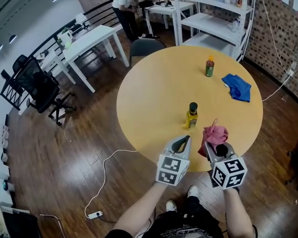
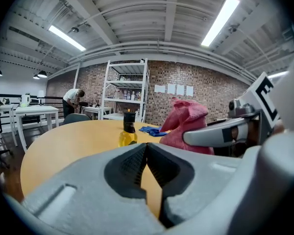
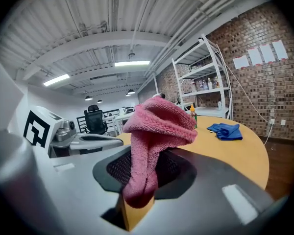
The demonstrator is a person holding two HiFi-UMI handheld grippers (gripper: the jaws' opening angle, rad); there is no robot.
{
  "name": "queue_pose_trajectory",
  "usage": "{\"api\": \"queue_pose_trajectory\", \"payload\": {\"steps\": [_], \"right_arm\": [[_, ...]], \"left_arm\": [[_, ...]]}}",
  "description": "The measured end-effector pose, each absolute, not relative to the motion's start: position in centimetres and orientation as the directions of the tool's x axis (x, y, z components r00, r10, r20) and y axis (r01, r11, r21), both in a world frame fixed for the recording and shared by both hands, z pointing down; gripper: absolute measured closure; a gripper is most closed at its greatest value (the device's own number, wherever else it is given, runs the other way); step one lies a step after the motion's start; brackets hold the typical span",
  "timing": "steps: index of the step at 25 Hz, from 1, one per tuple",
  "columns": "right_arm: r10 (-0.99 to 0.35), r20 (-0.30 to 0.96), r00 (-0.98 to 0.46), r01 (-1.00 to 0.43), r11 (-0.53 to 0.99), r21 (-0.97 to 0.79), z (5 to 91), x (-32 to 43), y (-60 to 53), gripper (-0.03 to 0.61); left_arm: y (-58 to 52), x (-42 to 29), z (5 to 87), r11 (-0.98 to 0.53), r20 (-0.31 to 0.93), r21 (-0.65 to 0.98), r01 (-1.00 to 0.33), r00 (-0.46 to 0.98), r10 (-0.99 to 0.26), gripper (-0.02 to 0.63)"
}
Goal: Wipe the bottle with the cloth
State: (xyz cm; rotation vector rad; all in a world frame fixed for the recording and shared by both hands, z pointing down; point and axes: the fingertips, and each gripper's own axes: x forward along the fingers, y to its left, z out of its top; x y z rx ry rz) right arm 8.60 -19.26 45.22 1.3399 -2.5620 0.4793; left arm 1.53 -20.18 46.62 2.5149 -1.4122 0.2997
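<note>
Both grippers hang side by side over the near edge of the round wooden table [image 1: 149, 98]. The left gripper [image 1: 185, 139] is clenched: in its own view its dark pads meet at the tips with nothing between them [image 2: 146, 146]. The right gripper [image 1: 216, 148], just beside it, is clamped on a pink cloth [image 3: 157, 126]. One end of the cloth is pinched between the pads, and the rest rises in a bunched fold above the jaws and flops over [image 1: 214, 134].

Just ahead of the left gripper's tips, not touching them, a small clear bottle [image 1: 191, 116] stands upright on the table. It has a black cap, and yellow liquid fills its rounded lower body [image 2: 128, 131]. The pink cloth is near the bottle, to its right, but is apart from it.

Farther out, well beyond both grippers, a second bottle [image 1: 209, 66] stands upright with a dark green body and an orange-red top. What is inside it cannot be told. To the right of that bottle, beyond the right gripper, a crumpled blue cloth [image 1: 237, 87] lies on the tabletop.

Past the table's far edge, a white shelving unit [image 1: 213, 14] stands against the brick wall, and small bottles are lined up on its upper shelves. To the far left are white desks [image 1: 92, 41] and a black office chair [image 1: 39, 90]. A person [image 1: 126, 6] bends over a desk at the back.
</note>
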Motion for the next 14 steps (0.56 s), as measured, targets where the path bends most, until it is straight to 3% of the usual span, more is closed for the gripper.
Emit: {"api": "queue_pose_trajectory", "payload": {"steps": [14], "right_arm": [[-0.780, 0.331, -0.531, -0.846, 0.508, -0.161, 44.0, 8.3, -16.2, 0.480]], "left_arm": [[-17.6, 2.9, 45.5, -0.558, 0.277, 0.116, -0.822, 0.566, -0.776, 0.609]]}}
